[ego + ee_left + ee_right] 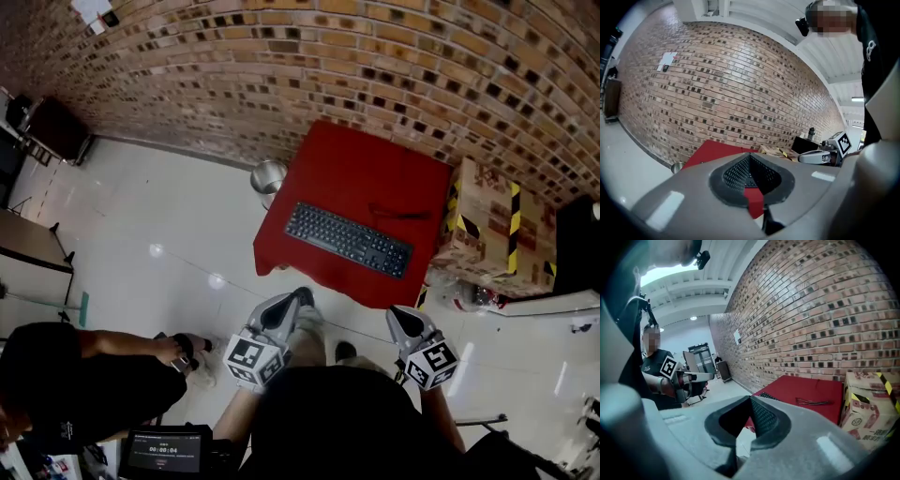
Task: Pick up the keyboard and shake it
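Observation:
A black keyboard (348, 239) lies slantwise on a table under a red cloth (356, 173), with a thin dark cable (398, 214) beyond it. Both grippers hang above the floor, short of the table's near edge and clear of the keyboard. My left gripper (302, 296) is shut and empty, and so is my right gripper (401, 316). In the right gripper view the shut jaws (751, 401) point toward the table, where a strip of the keyboard (766, 397) shows. The left gripper view has its shut jaws (750, 157) covering most of the red cloth (717, 150).
A metal bin (268, 175) stands on the floor at the table's left corner. A taped cardboard box (487, 225) sits to the table's right. A brick wall runs behind. A person in black (84, 375) crouches at lower left beside a small screen (164, 452).

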Action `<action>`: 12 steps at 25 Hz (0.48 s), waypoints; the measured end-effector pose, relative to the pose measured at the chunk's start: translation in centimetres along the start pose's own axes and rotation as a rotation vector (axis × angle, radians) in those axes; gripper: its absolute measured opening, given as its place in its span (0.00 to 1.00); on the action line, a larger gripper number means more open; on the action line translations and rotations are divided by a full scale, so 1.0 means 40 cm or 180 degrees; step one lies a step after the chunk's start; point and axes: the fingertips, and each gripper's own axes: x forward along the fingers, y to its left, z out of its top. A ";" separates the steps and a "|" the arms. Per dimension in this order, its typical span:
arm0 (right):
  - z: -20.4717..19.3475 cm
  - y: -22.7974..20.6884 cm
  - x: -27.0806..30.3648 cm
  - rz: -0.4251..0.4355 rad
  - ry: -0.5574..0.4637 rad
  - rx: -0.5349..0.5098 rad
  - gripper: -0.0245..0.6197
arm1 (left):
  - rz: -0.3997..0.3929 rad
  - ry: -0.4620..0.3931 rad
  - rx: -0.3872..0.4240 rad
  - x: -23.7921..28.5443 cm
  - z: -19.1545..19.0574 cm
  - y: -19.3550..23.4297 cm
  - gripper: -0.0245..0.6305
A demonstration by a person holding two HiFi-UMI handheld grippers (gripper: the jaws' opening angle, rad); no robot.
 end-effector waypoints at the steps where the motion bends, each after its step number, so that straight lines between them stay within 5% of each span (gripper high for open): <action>1: 0.008 -0.005 0.022 -0.0043 0.0027 0.0009 0.03 | -0.0029 0.0019 -0.0010 0.020 0.009 0.030 0.06; 12: 0.064 -0.097 0.171 -0.0825 0.0106 0.0393 0.03 | -0.0313 0.0468 -0.0304 0.201 0.035 0.331 0.06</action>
